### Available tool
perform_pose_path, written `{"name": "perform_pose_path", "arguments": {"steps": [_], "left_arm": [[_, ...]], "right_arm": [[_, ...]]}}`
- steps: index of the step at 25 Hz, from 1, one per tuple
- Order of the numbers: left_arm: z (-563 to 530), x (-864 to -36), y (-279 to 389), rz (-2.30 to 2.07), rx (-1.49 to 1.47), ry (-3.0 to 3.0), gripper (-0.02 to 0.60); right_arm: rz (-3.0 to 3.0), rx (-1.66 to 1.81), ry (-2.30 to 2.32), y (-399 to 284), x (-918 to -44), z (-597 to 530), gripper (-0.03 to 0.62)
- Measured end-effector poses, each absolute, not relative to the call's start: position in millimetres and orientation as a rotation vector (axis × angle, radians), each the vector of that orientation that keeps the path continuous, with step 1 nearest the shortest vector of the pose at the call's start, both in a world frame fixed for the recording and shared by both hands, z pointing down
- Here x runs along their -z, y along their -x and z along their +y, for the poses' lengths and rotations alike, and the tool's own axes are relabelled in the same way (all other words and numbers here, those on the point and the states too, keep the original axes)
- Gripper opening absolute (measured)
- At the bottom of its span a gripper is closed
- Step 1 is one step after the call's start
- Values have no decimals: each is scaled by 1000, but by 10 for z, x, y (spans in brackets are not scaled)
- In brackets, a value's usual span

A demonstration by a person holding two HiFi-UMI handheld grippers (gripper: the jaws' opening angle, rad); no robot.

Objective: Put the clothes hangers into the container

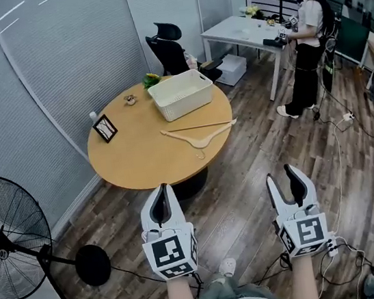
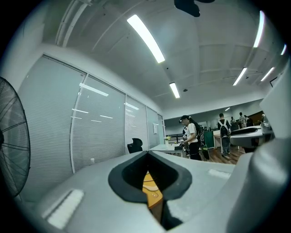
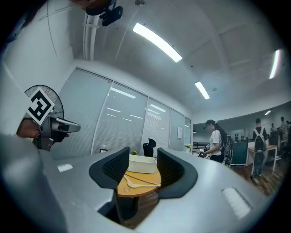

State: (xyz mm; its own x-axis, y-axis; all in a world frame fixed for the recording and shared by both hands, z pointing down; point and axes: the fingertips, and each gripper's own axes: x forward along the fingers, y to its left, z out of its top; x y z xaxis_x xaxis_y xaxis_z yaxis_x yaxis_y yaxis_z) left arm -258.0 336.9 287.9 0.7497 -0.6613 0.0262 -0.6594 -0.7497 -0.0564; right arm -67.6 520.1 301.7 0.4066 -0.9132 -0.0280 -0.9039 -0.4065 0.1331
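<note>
Wood floor (image 1: 259,170), round table (image 1: 130,163), fan (image 1: 6,240), office chair (image 1: 169,47).

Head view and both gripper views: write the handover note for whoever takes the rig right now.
Left gripper: jaws together, holding nothing, short of the table.
Right gripper: jaws apart, nothing between them, also short of the table.
Things: a wooden hanger lies flat on the round table, just in front of the white container.
Done: nothing; no hanger shows inside the container.
Left: reach the table, grasp the hanger, put it into the container.
</note>
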Motion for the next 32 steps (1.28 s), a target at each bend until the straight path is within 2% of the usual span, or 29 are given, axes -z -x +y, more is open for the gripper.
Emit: {"name": "perform_pose_path", "arguments": {"steps": [2, 10, 15, 32], "left_arm": [[3262, -2878, 2474, 1091, 56, 2905, 0], [2811, -2960, 2158, 1061, 74, 2912, 0], [2608, -3039, 2072, 1067, 104, 2927, 0], [2104, -3319, 1720, 1161, 186, 2918, 0]], "right_arm": [[-1690, 161, -2521, 630, -3009, 5059, 255], [-1733, 170, -2412, 524, -3111, 4441, 359], [-1735, 119, -2420, 402, -3183, 4220, 376], [-1793, 13, -2342, -94, -3532, 3630, 376]]}}
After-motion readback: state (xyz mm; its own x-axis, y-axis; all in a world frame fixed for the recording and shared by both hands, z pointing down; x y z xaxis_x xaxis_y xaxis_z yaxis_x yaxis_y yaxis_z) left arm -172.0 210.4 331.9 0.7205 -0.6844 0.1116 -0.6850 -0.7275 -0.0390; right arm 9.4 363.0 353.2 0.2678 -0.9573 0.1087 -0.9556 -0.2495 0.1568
